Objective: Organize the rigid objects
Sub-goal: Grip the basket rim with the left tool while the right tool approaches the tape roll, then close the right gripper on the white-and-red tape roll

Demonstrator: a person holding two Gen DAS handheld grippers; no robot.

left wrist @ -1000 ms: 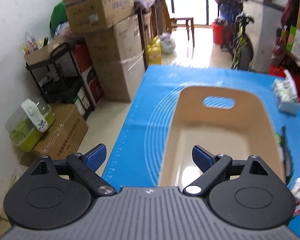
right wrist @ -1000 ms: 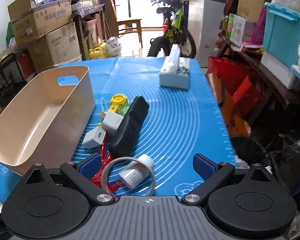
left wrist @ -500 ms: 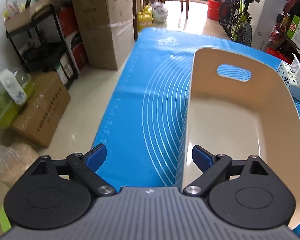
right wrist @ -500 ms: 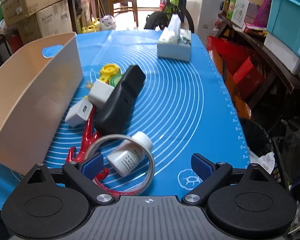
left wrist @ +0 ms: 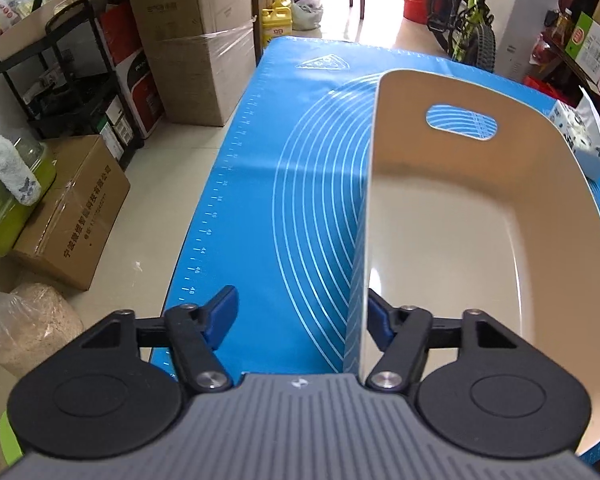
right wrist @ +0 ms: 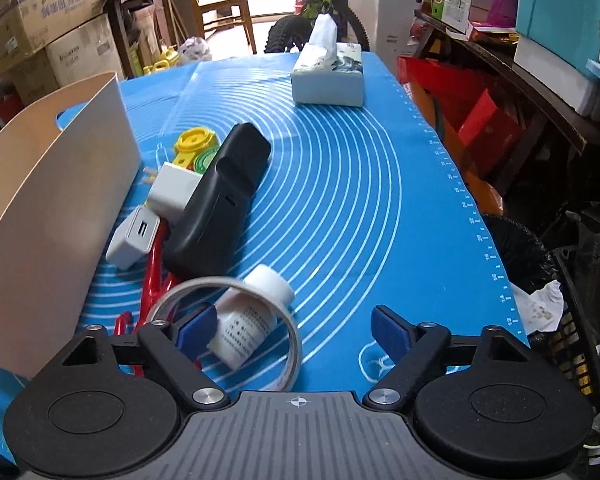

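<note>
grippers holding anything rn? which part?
Nothing gripped. Left gripper straddles the bin side wall, closing. Right gripper closing around the tape ring and bottle.

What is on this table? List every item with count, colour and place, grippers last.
mat: one, blue, covers the table
bin: one, beige, on the mat's left side, nothing in it
tissue pack: one, pale blue, far end
case: one, black, beside the bin
chargers: two, white, between bin and case
cap: one, yellow, behind the chargers
disc: one, green, by the cap
handles: red, under the case
bottle: one, white, lying inside the ring
tape ring: one, greyish, near edge
left gripper: open, just been closing, straddling the bin wall
right gripper: open, just been closing, around bottle and ring
</note>
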